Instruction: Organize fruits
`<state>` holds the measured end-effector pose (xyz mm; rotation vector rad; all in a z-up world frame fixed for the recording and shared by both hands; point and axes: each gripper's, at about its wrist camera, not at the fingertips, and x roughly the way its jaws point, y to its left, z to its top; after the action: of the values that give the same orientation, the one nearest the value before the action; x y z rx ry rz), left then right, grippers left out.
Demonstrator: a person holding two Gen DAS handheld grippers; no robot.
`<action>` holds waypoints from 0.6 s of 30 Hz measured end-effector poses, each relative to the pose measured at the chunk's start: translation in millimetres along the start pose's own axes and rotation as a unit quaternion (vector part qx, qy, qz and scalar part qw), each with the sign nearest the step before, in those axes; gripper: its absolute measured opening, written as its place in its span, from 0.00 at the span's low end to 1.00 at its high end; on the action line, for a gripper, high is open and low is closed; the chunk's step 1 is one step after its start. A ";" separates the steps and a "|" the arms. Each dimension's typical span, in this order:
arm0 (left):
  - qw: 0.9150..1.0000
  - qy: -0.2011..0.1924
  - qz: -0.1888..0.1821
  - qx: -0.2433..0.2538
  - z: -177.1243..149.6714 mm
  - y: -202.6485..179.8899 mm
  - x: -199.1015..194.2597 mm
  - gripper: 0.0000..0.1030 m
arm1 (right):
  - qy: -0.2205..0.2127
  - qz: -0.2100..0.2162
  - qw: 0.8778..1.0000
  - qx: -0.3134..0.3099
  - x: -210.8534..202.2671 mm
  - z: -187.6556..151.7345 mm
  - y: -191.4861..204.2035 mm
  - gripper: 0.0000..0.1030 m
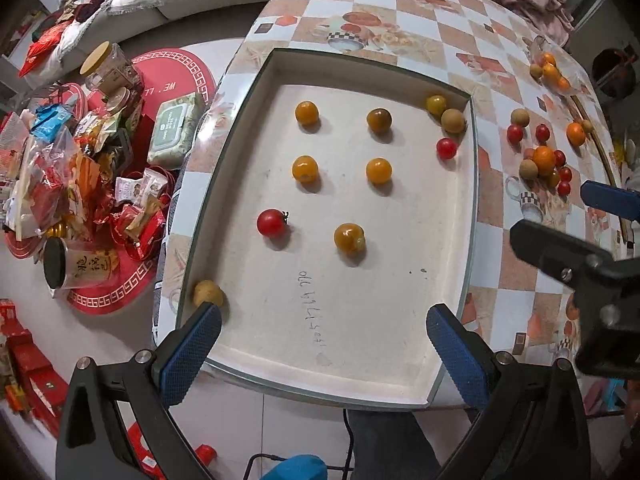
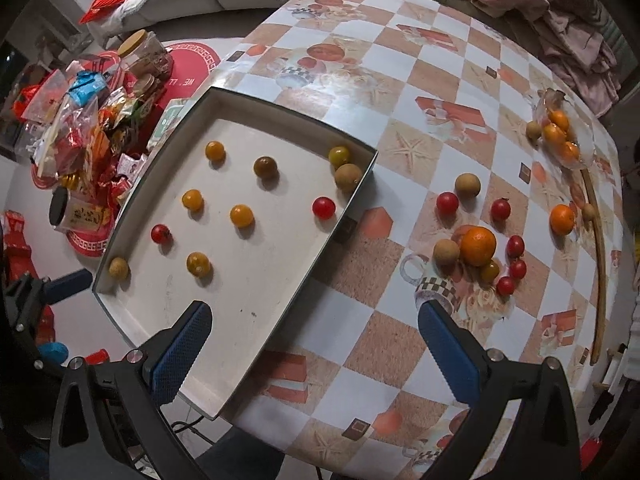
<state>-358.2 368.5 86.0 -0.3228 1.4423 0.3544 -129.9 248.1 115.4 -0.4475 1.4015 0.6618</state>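
The left gripper (image 1: 324, 344) hangs over the near end of the tray (image 1: 256, 80), its blue, dimpled pads spread wide and holding nothing. The right gripper (image 2: 316, 344) is likewise agape and empty, straddling the tray's near right edge. The shallow rectangular white tray holds round yellow tomatoes (image 1: 379, 170) in loose rows, a glossy red tomato (image 1: 272, 222) and a dull brown longan (image 1: 453, 120) in its far right corner. Right of the tray, on the chequered glossy surface (image 2: 400, 80), an orange (image 2: 478, 245) lies amid small red tomatoes.
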 end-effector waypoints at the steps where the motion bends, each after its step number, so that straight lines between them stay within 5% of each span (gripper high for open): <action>1: 1.000 0.000 0.000 0.002 -0.4 -1.0 -1.5 1.00 | 0.001 -0.001 1.000 -0.001 -0.4 -0.9 1.0 1.00; 18: 0.999 -0.001 0.005 0.036 -3.3 -11.3 -12.3 1.00 | 0.002 -0.003 1.000 0.001 -11.5 -4.1 6.0 1.00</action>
<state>-357.5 356.4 98.0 -0.2572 1.4507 0.3093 -137.3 248.1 126.8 -0.4509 1.4038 0.6558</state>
